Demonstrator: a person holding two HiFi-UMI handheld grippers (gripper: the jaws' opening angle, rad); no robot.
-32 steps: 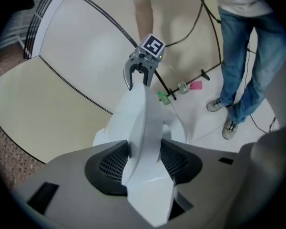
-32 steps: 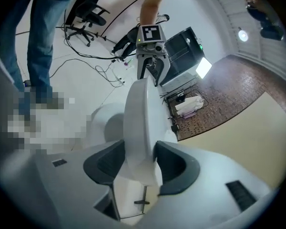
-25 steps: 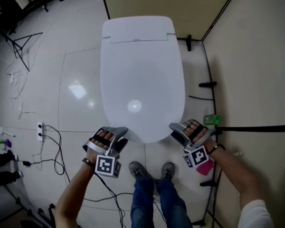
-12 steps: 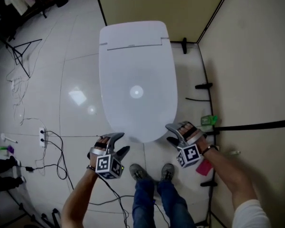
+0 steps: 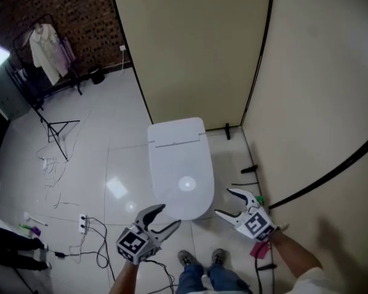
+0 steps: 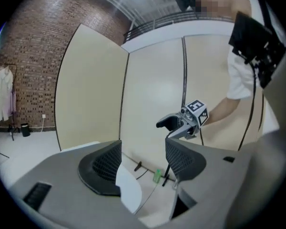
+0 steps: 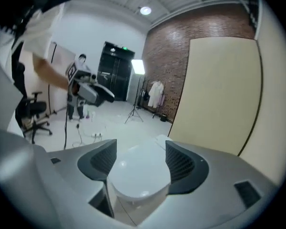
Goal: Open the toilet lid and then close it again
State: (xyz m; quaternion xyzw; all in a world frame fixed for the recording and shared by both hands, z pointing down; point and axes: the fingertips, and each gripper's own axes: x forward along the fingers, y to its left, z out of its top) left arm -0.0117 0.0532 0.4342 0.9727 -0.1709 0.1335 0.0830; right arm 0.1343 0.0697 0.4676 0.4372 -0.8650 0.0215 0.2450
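Note:
The white toilet (image 5: pixel 180 167) stands against the beige partition with its lid down. Both grippers hang well above its front rim, touching nothing. My left gripper (image 5: pixel 170 215) is at the lower left of the bowl's front, and my right gripper (image 5: pixel 223 201) at the lower right. Their jaws have just been opening and now stand open with nothing between them. Between the jaws in the left gripper view I see part of the lid (image 6: pixel 128 190) far below, and beyond them the right gripper (image 6: pixel 174 125). The right gripper view looks down on the closed lid (image 7: pixel 138 171).
Beige partition walls (image 5: pixel 190 48) close in the toilet at the back and right. Cables and a power strip (image 5: pixel 83 223) lie on the tiled floor at the left, near a tripod stand (image 5: pixel 55 130). A green bottle (image 6: pixel 157 176) stands by the right wall. My shoes (image 5: pixel 202 259) are below the bowl.
Both grippers have risen from the lid's front edge and rolled, with wider jaws. The head view has lifted, so the toilet looks smaller and farther. The lid stays down.

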